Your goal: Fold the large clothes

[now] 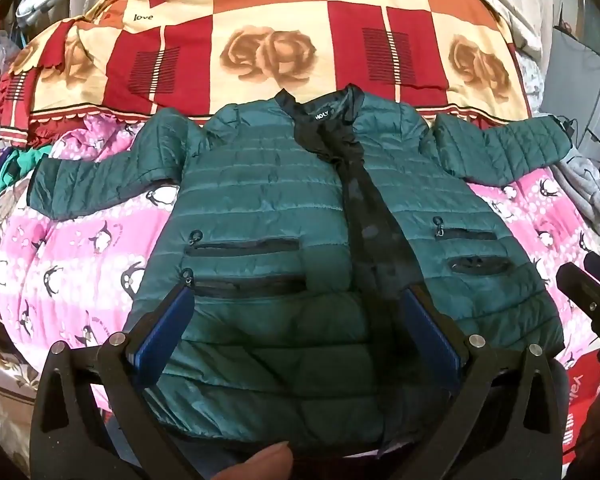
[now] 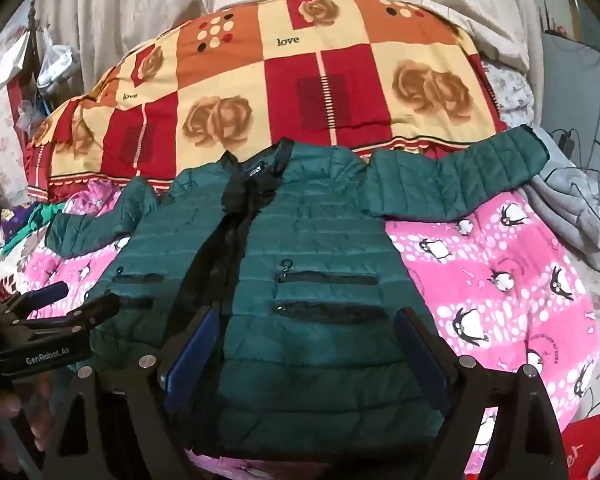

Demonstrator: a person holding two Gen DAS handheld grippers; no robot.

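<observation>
A dark green quilted jacket [image 1: 260,184] [image 2: 320,248] lies flat on the bed, front up. It is unzipped, with a black lining strip down the middle and both sleeves spread sideways. My left gripper [image 1: 300,320] hovers open over the jacket's lower left panel, its blue pads [image 1: 168,328] wide apart and gripping nothing. My right gripper [image 2: 304,340] is open too, over the lower right panel near the two zip pockets, with nothing held. Each gripper shows at the edge of the other's view: the left gripper [image 2: 74,300] and the right gripper [image 1: 582,268].
A pink penguin-print blanket [image 1: 80,248] [image 2: 500,280] lies under the jacket. Behind it is a folded red and cream rose quilt [image 1: 268,52] [image 2: 300,88]. A grey garment [image 2: 576,204] and cables lie at the right, and loose clothes [image 1: 4,168] at the left. A thumb [image 1: 260,460] shows at the bottom.
</observation>
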